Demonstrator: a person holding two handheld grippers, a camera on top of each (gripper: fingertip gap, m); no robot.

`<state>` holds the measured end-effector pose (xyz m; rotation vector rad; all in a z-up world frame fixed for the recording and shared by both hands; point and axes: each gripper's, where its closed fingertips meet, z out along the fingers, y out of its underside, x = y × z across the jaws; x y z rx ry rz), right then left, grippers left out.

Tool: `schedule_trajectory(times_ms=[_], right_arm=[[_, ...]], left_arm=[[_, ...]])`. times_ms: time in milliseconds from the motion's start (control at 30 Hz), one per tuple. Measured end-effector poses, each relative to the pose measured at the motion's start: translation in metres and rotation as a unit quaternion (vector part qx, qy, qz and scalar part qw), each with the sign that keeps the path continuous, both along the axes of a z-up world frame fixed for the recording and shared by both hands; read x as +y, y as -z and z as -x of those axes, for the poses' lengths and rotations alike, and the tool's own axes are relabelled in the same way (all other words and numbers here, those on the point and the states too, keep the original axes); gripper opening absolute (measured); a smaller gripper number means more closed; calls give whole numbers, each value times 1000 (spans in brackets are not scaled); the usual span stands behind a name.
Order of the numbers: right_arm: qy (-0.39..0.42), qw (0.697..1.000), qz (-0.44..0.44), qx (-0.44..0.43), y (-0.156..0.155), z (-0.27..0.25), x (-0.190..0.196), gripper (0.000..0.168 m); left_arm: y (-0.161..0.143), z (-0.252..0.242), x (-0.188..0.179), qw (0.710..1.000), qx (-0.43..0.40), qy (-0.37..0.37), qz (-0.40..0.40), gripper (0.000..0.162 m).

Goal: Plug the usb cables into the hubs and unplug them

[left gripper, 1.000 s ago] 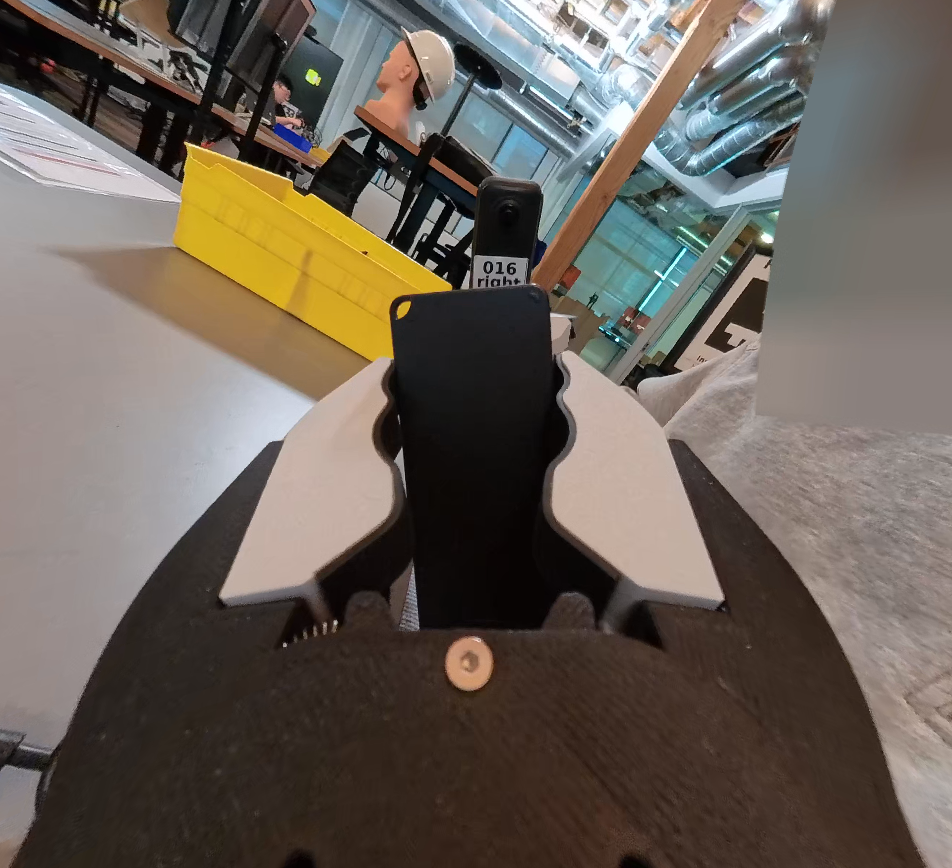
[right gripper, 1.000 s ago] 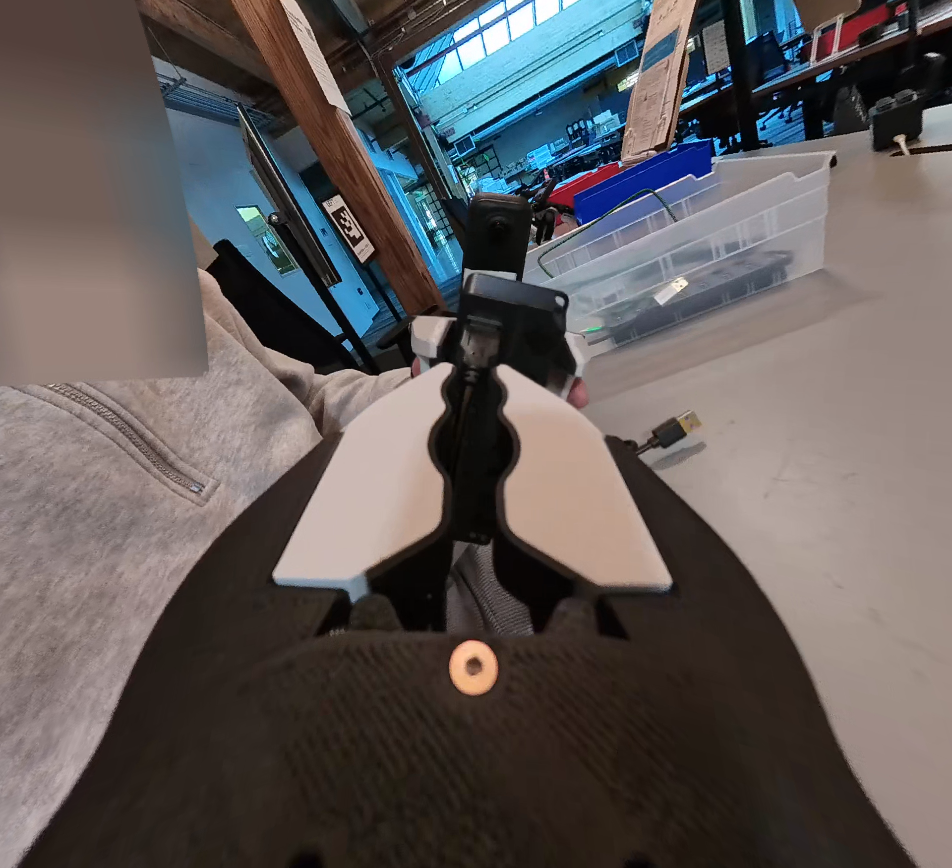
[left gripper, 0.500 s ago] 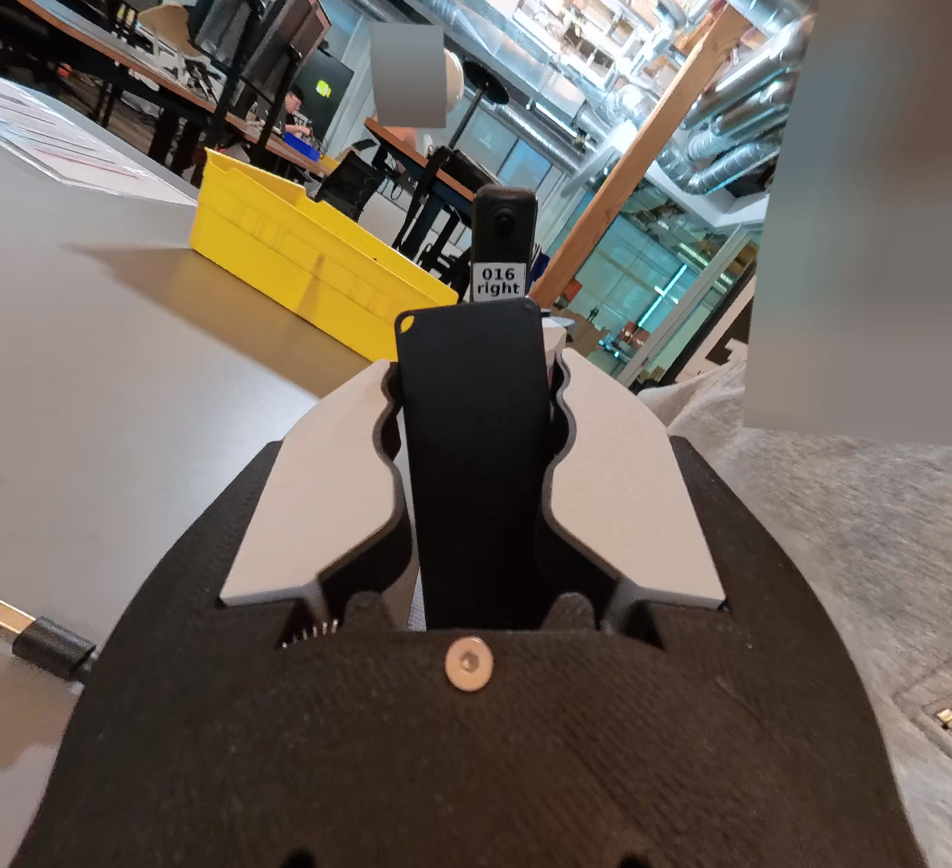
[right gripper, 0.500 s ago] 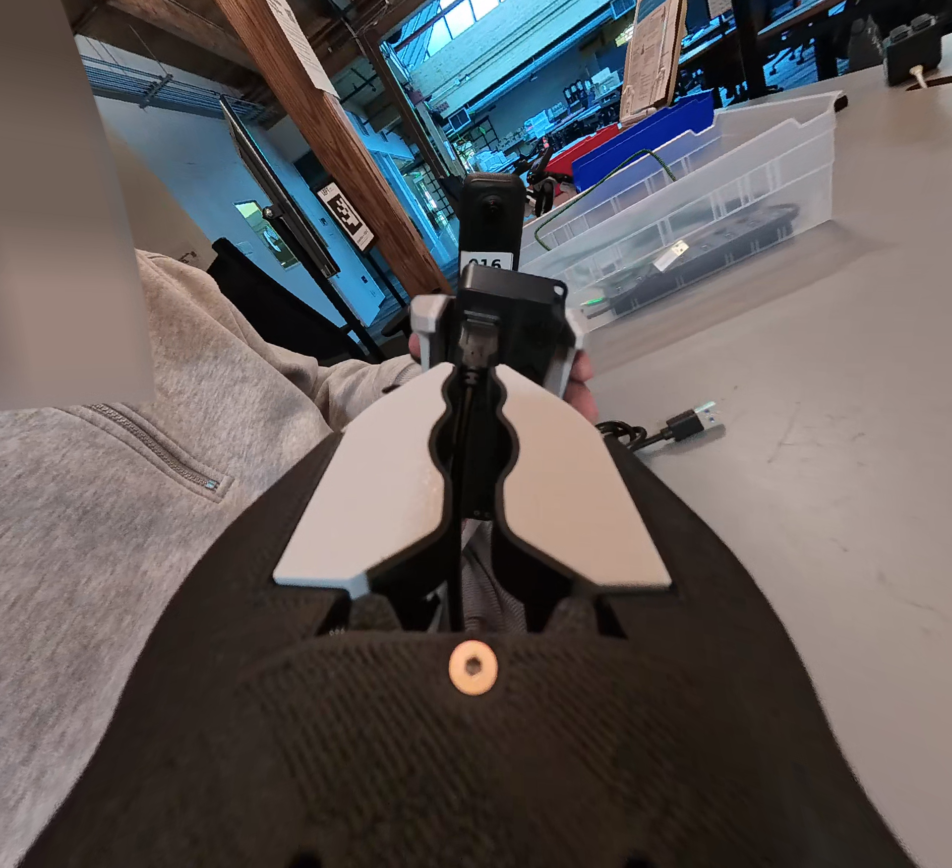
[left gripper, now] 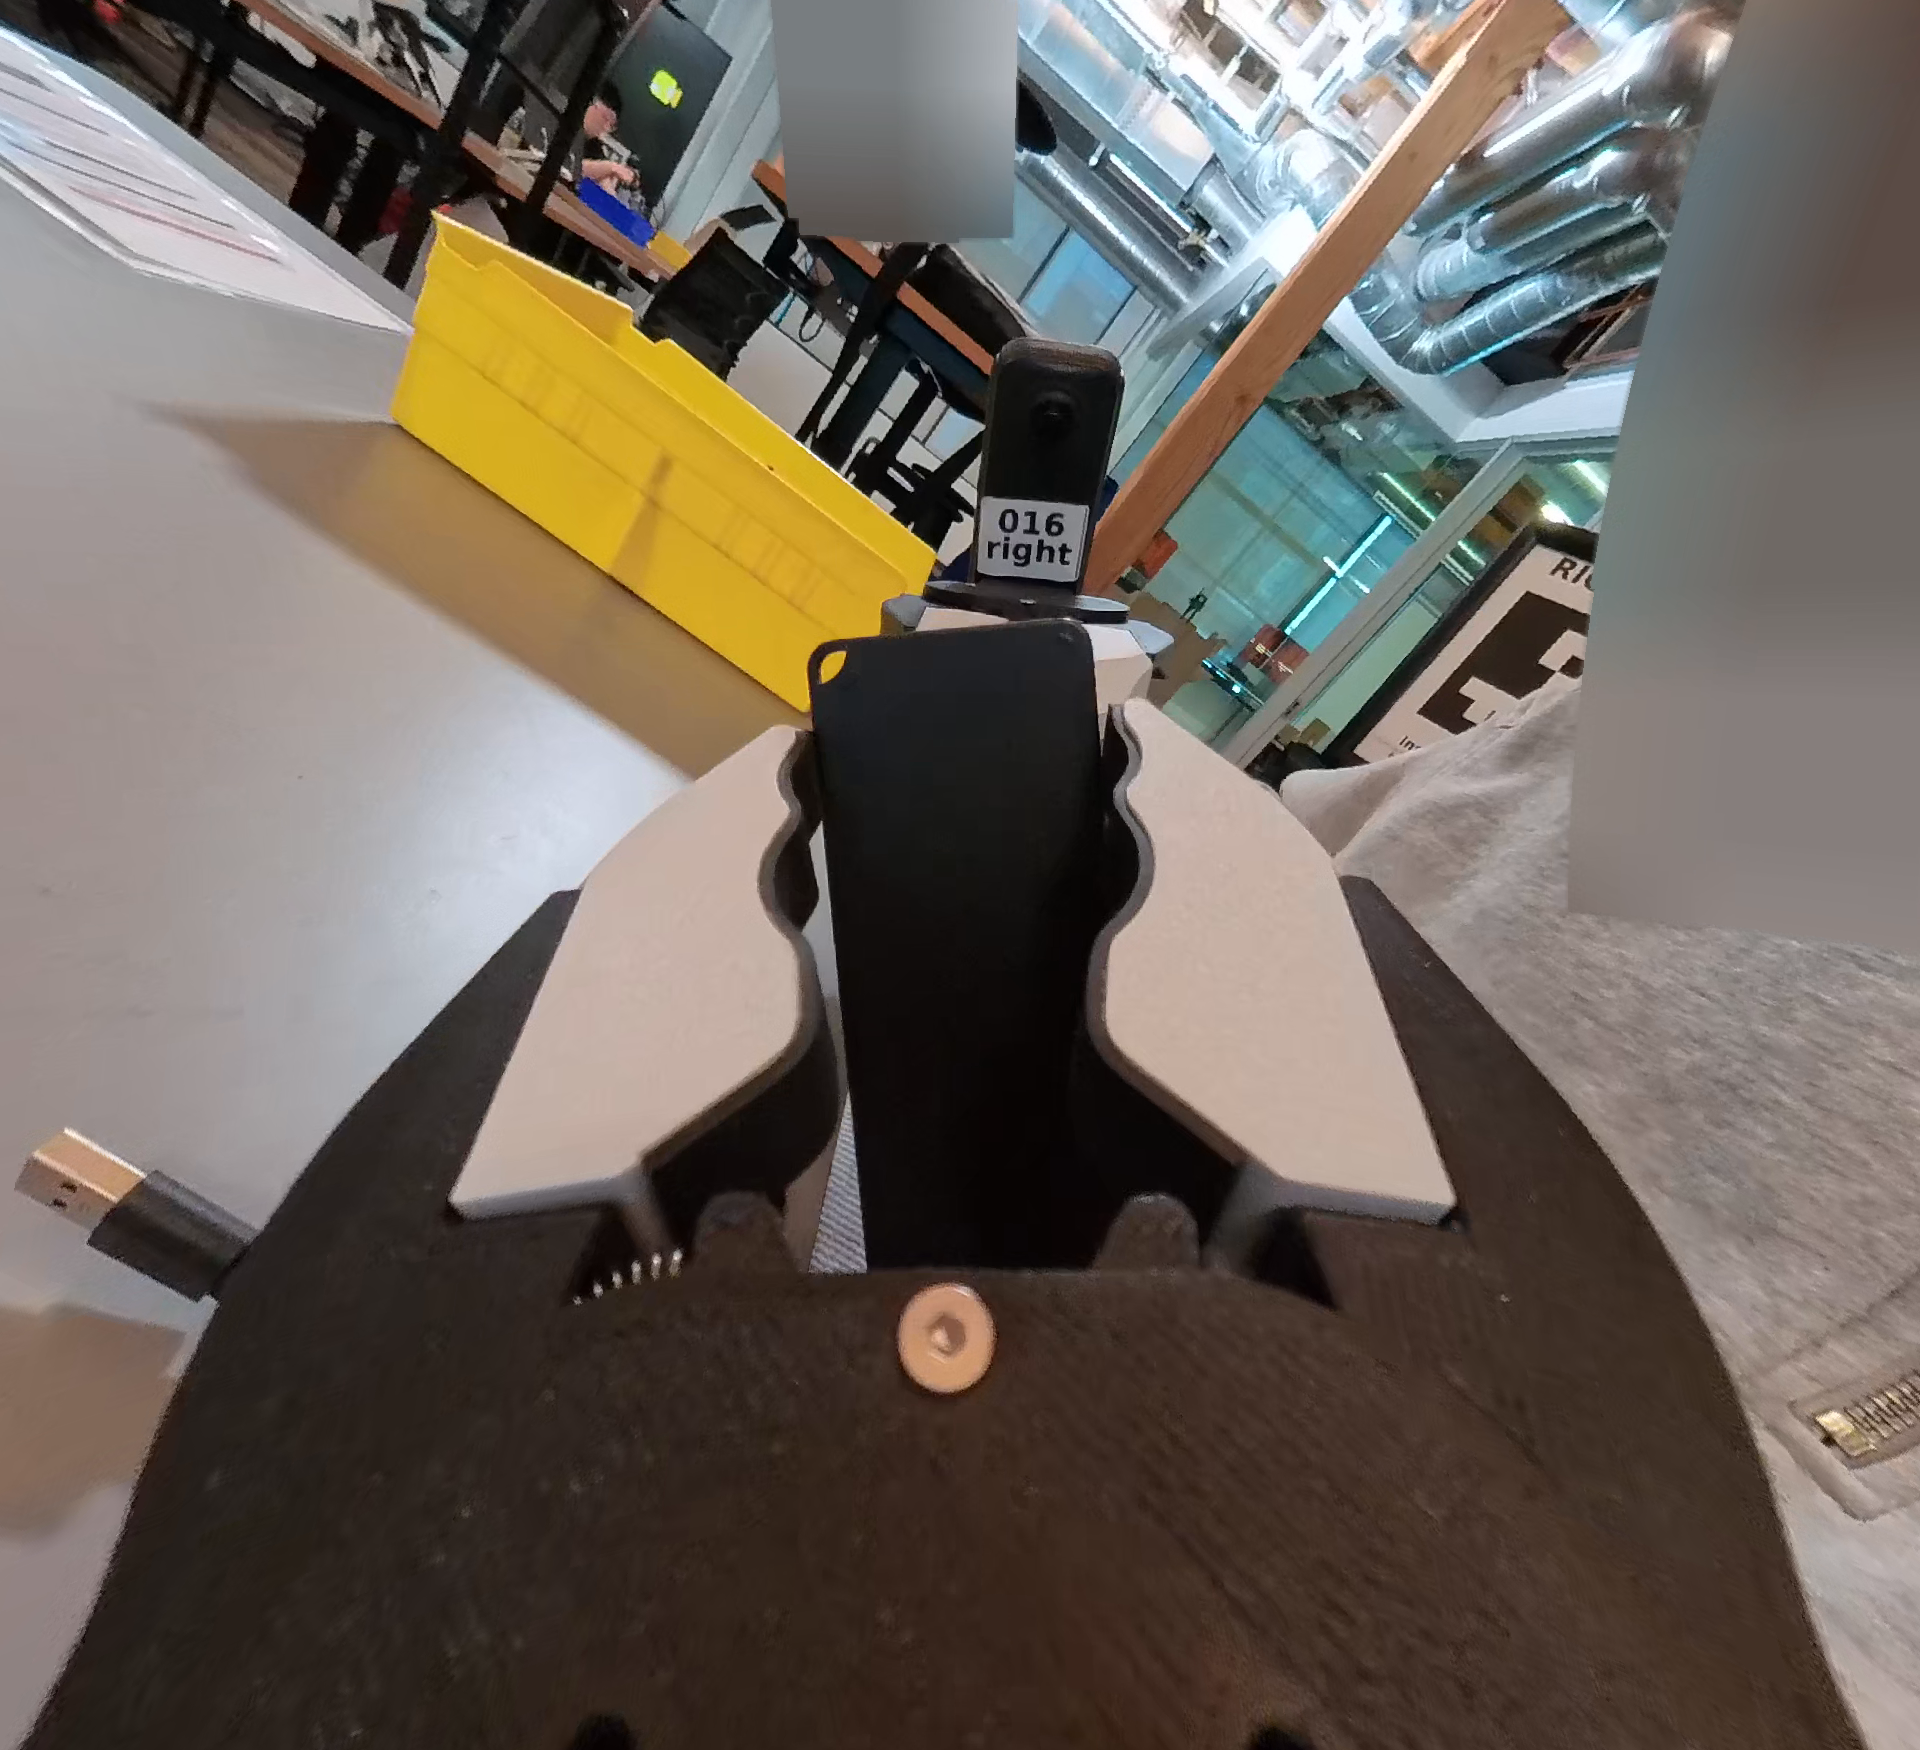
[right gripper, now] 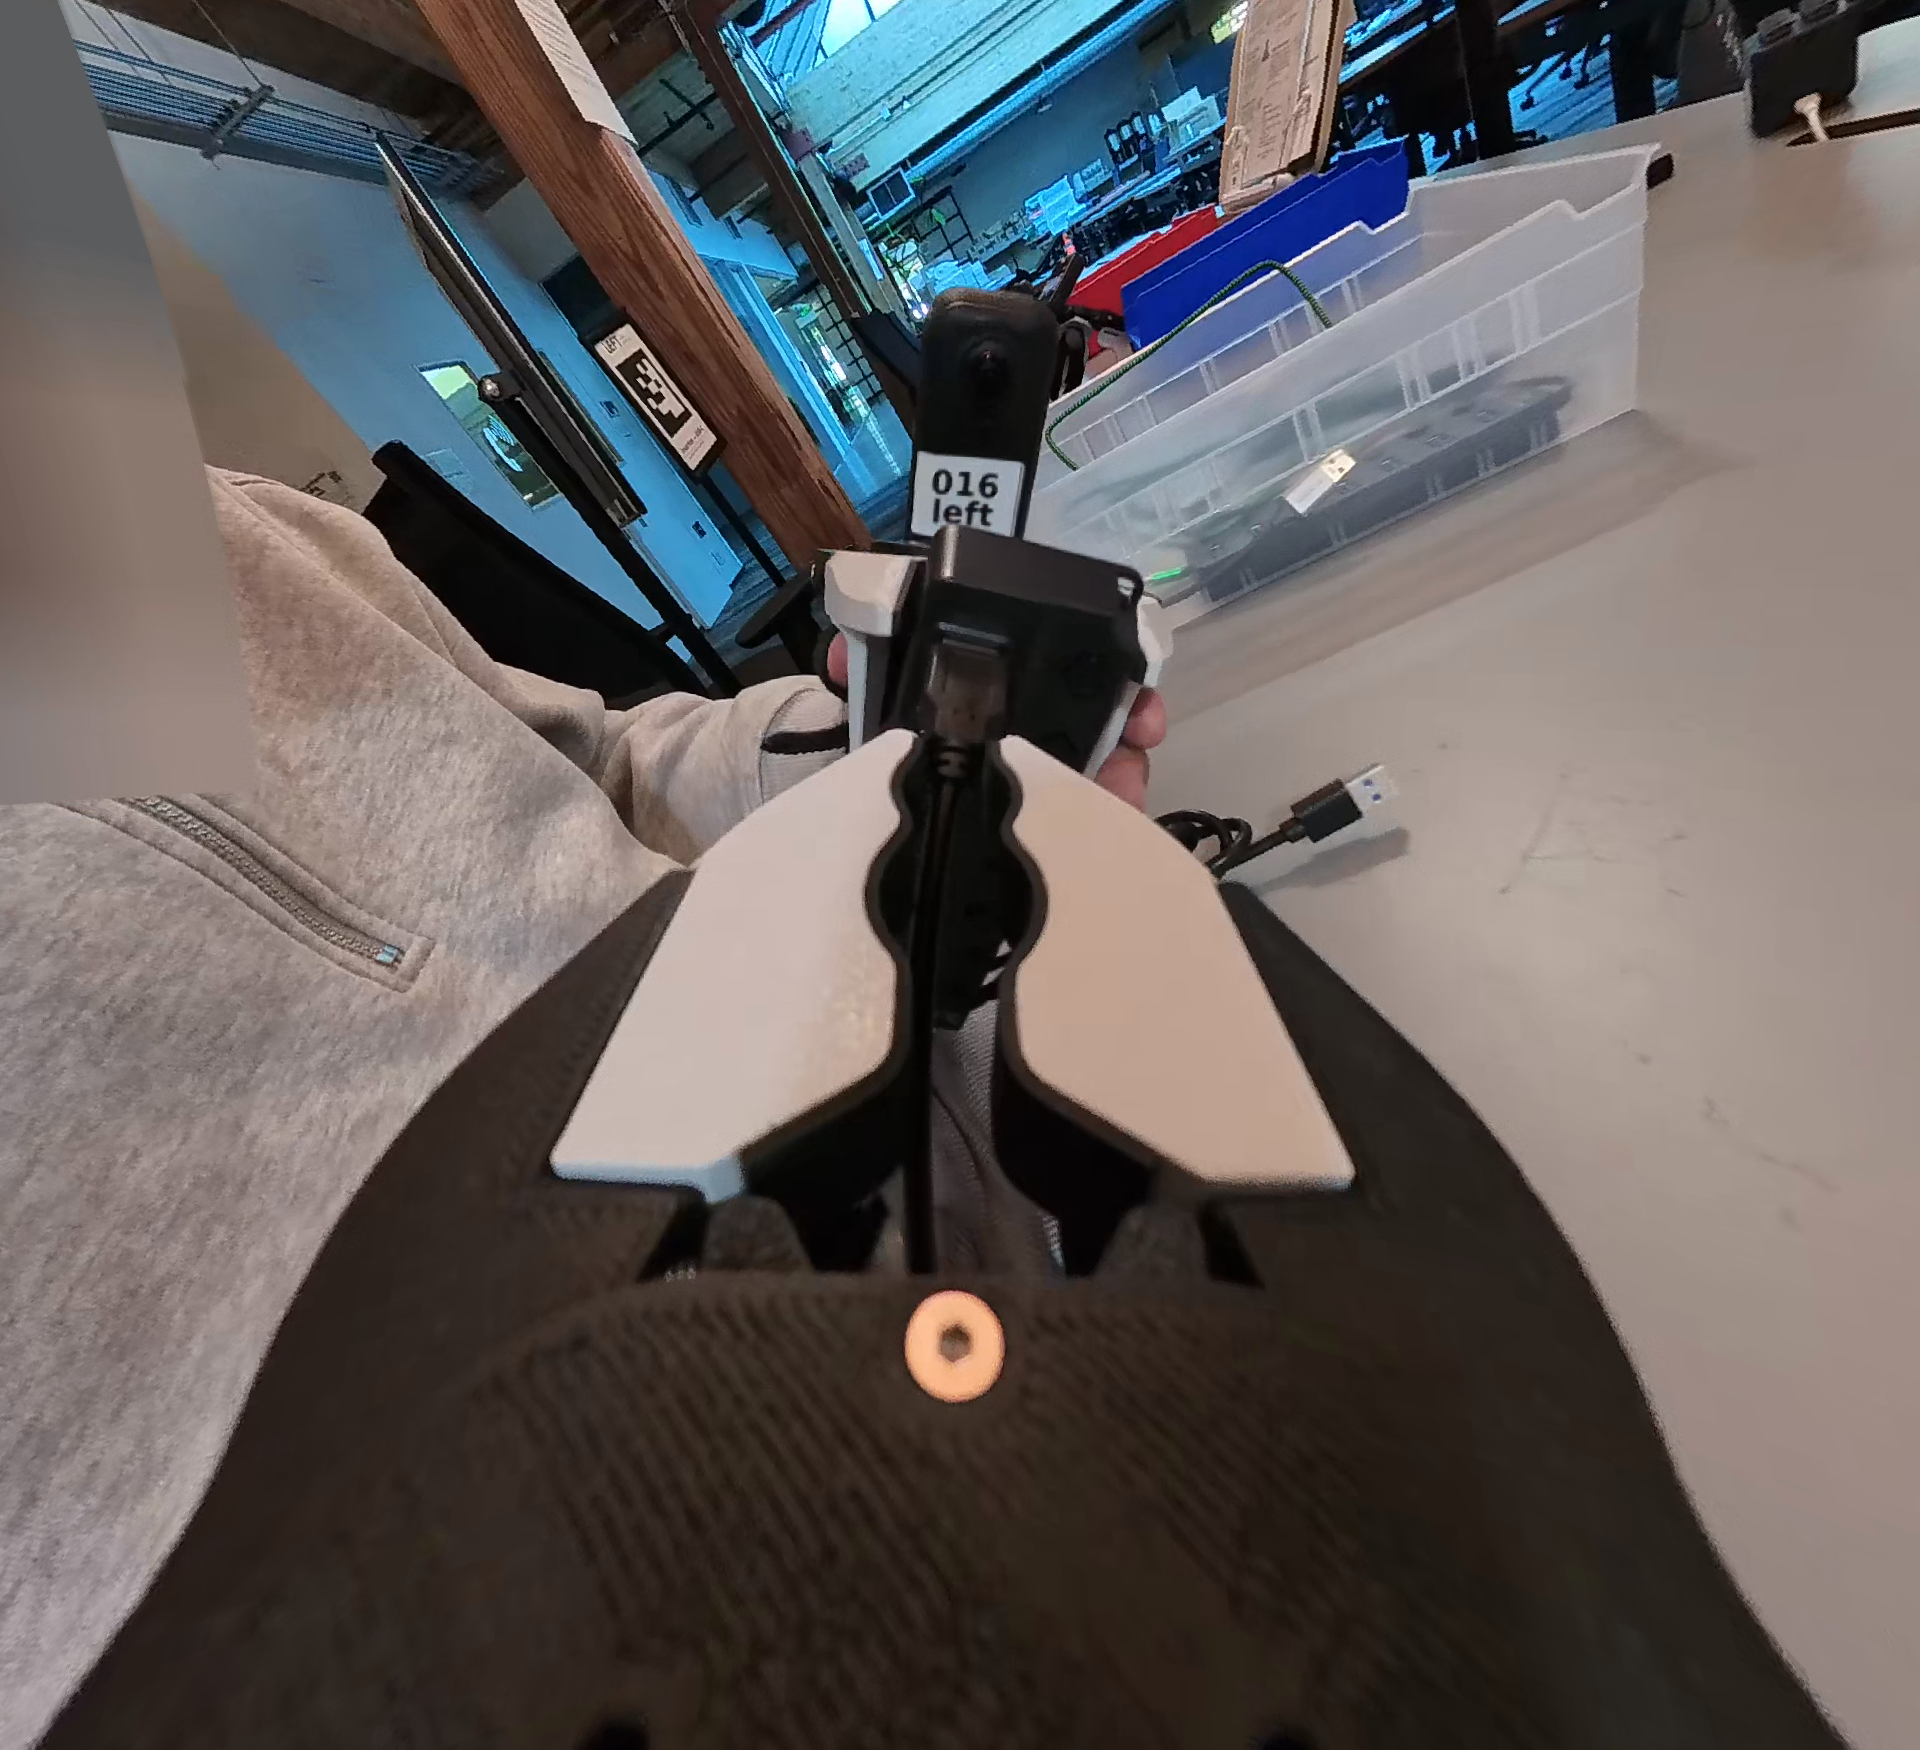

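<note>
My left gripper (left gripper: 956, 734) is shut on a flat black USB hub (left gripper: 951, 869) and holds it upright above the table. In the right wrist view the hub (right gripper: 1060, 630) faces me, held in the left gripper's fingers (right gripper: 868, 599). My right gripper (right gripper: 958, 750) is shut on a thin black USB cable (right gripper: 920, 1025). Its plug (right gripper: 961, 692) sits just past my fingertips, in a port on the hub's end. The right gripper (left gripper: 1029, 630) shows behind the hub in the left wrist view. A loose USB plug (right gripper: 1340, 801) lies on the table; it also shows in the left wrist view (left gripper: 94, 1181).
A yellow bin (left gripper: 644, 464) stands on the grey table (left gripper: 260, 765), with paper sheets (left gripper: 135, 194) beyond it. A clear bin (right gripper: 1455, 287) holding hubs and cables stands at the right, a blue bin (right gripper: 1268, 246) behind it. A person's grey sleeve (right gripper: 312, 765) is close by. The tips of both grippers are at nearly the same place.
Both grippers have shifted together with hub and cable. The loose plug on the table has come into the left wrist view. The held plug now stands past the right fingertips.
</note>
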<state>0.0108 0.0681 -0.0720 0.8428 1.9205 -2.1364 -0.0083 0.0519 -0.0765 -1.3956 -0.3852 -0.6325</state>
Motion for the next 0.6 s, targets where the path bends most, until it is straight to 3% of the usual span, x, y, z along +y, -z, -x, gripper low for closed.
schedule_trajectory(times_ms=[600], right_arm=[[-30,997,15,-73,14,3,5,10]], left_arm=[[20,-3,4,998,-8,17,65,56]])
